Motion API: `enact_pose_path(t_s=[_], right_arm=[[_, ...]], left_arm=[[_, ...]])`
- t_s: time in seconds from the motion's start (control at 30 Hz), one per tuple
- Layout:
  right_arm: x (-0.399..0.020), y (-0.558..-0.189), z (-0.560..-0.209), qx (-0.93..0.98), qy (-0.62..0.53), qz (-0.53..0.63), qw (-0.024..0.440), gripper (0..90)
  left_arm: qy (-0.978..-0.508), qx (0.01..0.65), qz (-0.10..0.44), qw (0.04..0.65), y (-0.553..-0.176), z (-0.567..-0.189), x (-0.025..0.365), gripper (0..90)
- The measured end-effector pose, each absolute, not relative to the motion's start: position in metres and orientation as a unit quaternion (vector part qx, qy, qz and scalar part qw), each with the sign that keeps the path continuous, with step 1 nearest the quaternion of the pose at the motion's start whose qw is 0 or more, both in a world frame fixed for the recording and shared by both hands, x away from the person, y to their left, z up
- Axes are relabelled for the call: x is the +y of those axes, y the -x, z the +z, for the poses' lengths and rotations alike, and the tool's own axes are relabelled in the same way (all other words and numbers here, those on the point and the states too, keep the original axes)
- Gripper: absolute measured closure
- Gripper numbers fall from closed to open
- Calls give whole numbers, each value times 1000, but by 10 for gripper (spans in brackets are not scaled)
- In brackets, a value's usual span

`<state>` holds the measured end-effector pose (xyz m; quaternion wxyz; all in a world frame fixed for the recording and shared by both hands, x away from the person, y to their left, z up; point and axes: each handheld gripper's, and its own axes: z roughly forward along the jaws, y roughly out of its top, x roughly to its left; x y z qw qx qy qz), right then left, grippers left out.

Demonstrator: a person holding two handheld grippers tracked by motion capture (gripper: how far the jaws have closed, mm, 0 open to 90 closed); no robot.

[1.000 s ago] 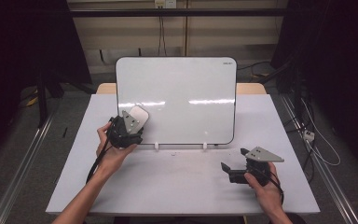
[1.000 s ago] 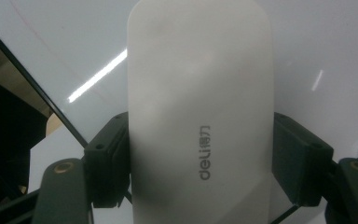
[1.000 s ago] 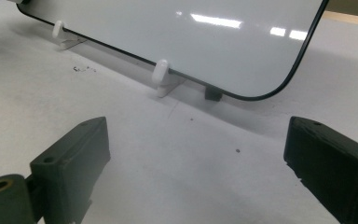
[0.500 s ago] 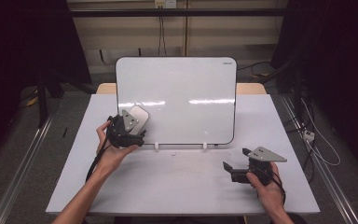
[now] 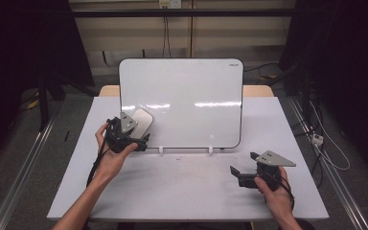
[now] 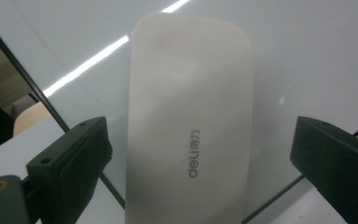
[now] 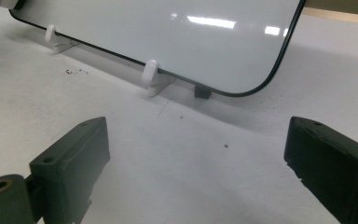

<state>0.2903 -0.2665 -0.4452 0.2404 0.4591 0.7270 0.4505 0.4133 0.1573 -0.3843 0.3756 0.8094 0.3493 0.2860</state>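
A white eraser (image 5: 143, 122) with grey lettering sits flat against the lower left corner of the upright whiteboard (image 5: 187, 96). My left gripper (image 5: 139, 135) is held up to it. In the left gripper view the eraser (image 6: 189, 116) stands between the two black jaws, with a clear gap on each side. The jaws have just been opening, so my left gripper (image 6: 203, 135) is open and not pressing on the eraser. My right gripper (image 5: 243, 164) rests low over the table at the right, open with nothing between its fingers (image 7: 196, 144).
The whiteboard (image 7: 168, 32) stands on small white clip feet (image 7: 151, 74) across the middle of the white table (image 5: 187, 191). Bare tabletop lies in front of the board between the two hands. Cables and dark stands surround the table.
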Motion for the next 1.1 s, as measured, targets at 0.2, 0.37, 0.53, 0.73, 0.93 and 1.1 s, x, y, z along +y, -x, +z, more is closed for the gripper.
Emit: enact_pose_path(t_s=[0.2, 0.37, 0.53, 0.73, 0.93, 1.1], right_arm=[[-265, -290, -444, 728, -457, 450, 242, 66], [-263, -288, -444, 729, -456, 451, 242, 65], [-265, -287, -444, 727, -459, 450, 242, 64], [-266, -286, -444, 724, -462, 450, 244, 64], [-266, -286, -444, 725, -461, 448, 245, 64], [-266, -286, -444, 725, -462, 448, 245, 64]], left_arm=[[-809, 355, 252, 394, -407, -379, 162, 44], [-804, 360, 234, 410, -400, -374, 164, 48], [-802, 354, 232, 420, -393, -373, 169, 46], [-794, 360, 249, 422, -383, -377, 176, 44], [-783, 372, 257, 428, -370, -382, 186, 53], [-789, 368, 256, 420, -363, -385, 190, 53]])
